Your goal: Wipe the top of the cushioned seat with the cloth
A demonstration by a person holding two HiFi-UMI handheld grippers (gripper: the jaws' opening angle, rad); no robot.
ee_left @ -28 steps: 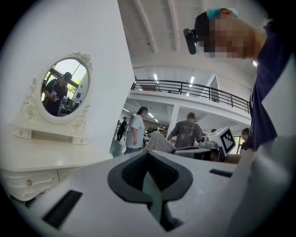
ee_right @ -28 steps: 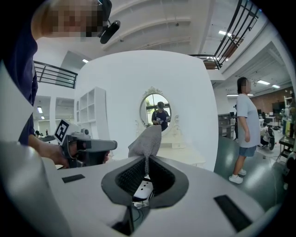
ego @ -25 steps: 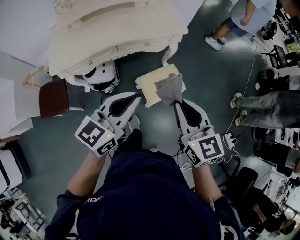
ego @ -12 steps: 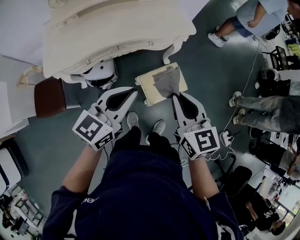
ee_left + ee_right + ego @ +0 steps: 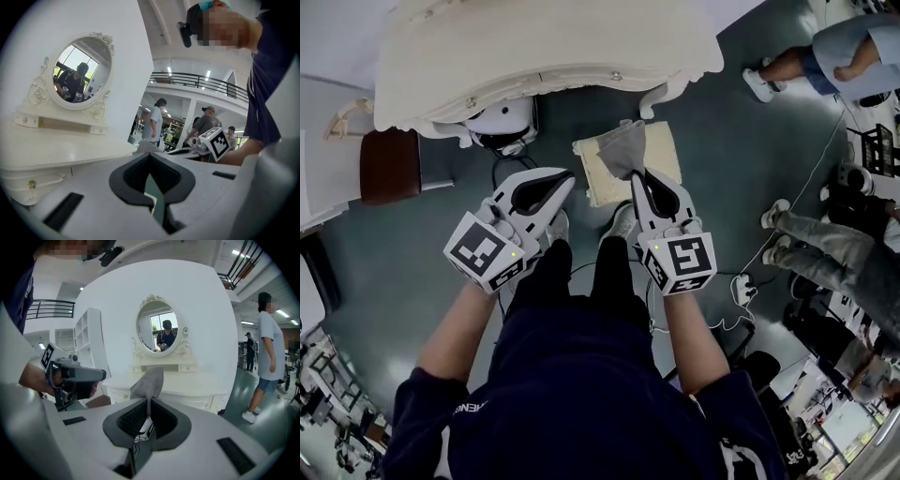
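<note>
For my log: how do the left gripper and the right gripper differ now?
The right gripper is shut on the grey cloth; the left gripper is shut on nothing. The right gripper is over the cushioned seat; the left gripper is beside it, above the floor. Both point toward the dressing table.

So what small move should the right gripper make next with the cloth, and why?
Probably lower the right gripper a little, to press the cloth flat on the cushioned seat. Its jaws are shut on the grey cloth, which shows over the seat's top in the head view, bunched up; contact cannot be told.
</note>
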